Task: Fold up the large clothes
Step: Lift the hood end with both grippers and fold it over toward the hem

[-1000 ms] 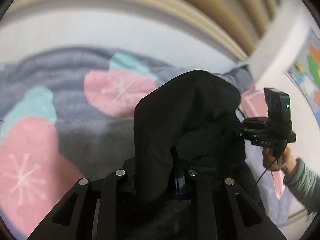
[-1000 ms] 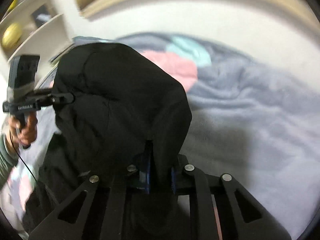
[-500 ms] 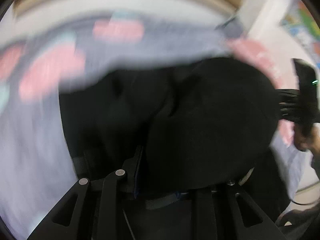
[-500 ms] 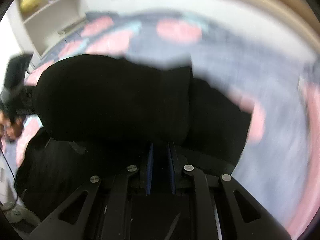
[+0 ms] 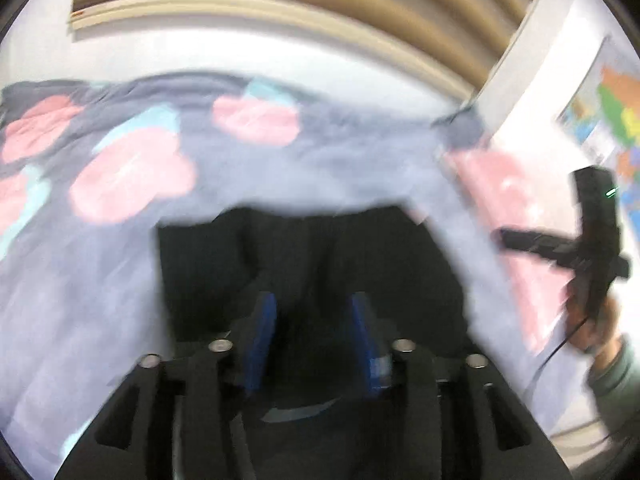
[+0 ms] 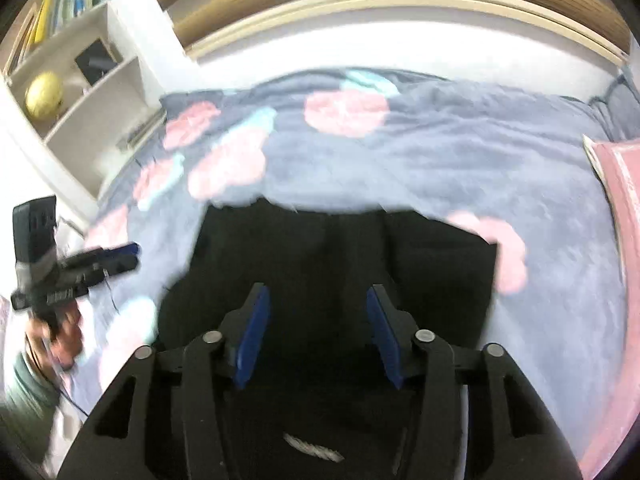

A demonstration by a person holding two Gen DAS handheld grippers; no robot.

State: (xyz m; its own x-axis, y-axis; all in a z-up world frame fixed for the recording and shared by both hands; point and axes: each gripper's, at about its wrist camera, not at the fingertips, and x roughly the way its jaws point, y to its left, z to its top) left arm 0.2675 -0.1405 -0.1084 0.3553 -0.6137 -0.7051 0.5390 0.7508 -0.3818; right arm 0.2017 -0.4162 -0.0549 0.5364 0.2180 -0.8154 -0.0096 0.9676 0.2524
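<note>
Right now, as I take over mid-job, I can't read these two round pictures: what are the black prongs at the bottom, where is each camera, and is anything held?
Each picture comes from a fisheye camera on a hand-held claw, looking forward along its two blue-padded fingers. There is no robot arm; a person holds one in each hand. The left view shows the left claw, and the right claw at the picture's right edge. The right view shows the right claw up close. Both stand open and hold nothing. Below them a black garment lies on a grey bedspread with pink and teal flowers. Both pictures are blurred, so I cannot tell how neatly the garment is folded. A white shelf stands to the left.
</note>
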